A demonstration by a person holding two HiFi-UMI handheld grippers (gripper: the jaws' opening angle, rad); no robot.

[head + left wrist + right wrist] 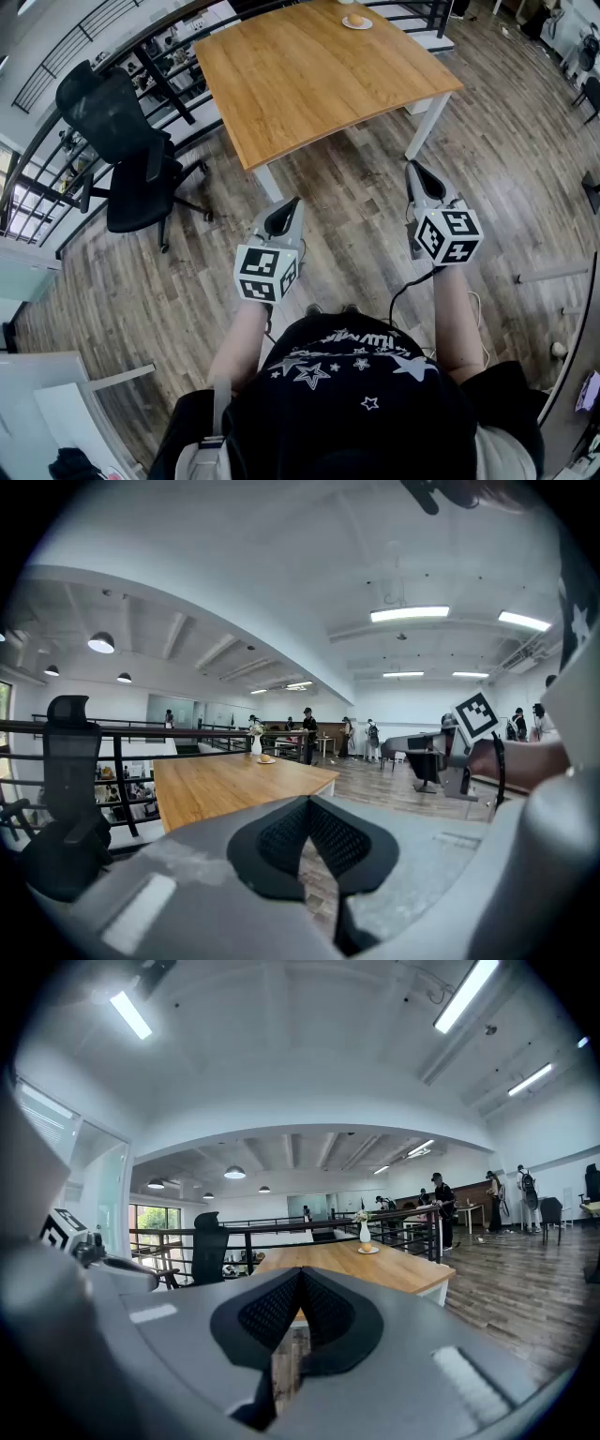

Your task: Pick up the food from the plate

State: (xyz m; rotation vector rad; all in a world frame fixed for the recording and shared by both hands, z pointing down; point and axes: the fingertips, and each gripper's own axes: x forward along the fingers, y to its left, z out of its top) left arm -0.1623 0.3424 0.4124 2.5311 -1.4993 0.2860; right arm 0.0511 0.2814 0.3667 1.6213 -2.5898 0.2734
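Well ahead of both grippers, a small round orange-brown piece of food [354, 19] sits on a little white round plate [367, 25] at the far end of the light wooden rectangular table [309, 80]. The grey left gripper [287, 208] and the grey right gripper [414, 170] hang over the grey-brown plank floor [356, 239], each with its black pads pressed together on nothing. A black mesh office chair [122, 141] stands left of the table
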